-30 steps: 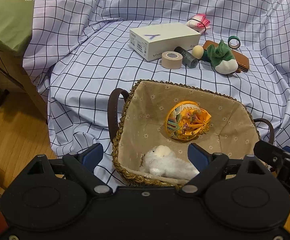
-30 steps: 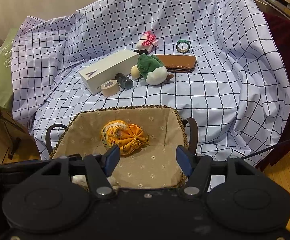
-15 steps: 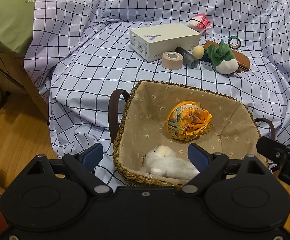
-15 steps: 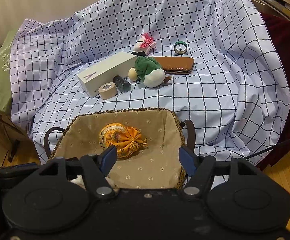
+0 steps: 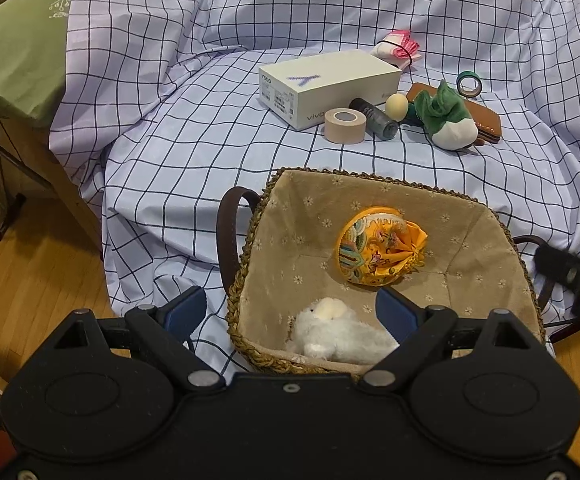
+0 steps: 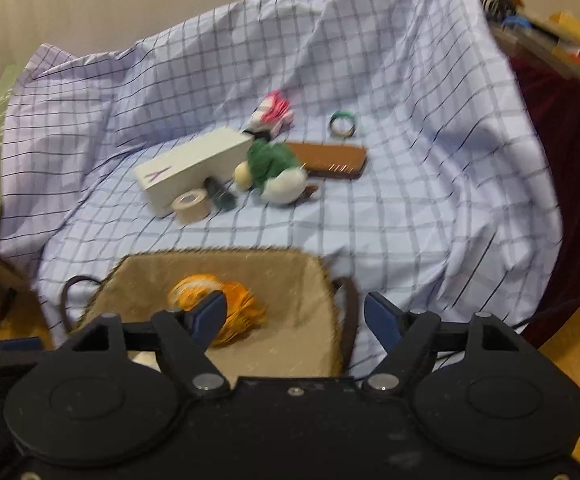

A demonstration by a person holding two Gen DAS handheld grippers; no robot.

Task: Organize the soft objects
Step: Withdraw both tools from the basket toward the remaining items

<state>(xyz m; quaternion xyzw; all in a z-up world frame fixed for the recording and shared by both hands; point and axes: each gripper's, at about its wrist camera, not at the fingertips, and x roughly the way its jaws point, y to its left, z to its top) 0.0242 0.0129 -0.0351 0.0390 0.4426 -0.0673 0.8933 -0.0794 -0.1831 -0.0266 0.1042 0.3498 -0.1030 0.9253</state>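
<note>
Both tools hover over the near rim of one basket (image 5: 250, 248): the left tool (image 5: 290, 312) wide open and empty, the right tool (image 6: 294, 316) with jaws just opening, nothing between them. Bare checked cloth (image 5: 194, 152) separates basket from clutter behind. Inside lie two soft things, an orange pouch (image 5: 382, 252) and a white plush (image 5: 338, 332). One green plush (image 5: 450, 120) lies outside, beside one box (image 5: 330, 84).
</note>
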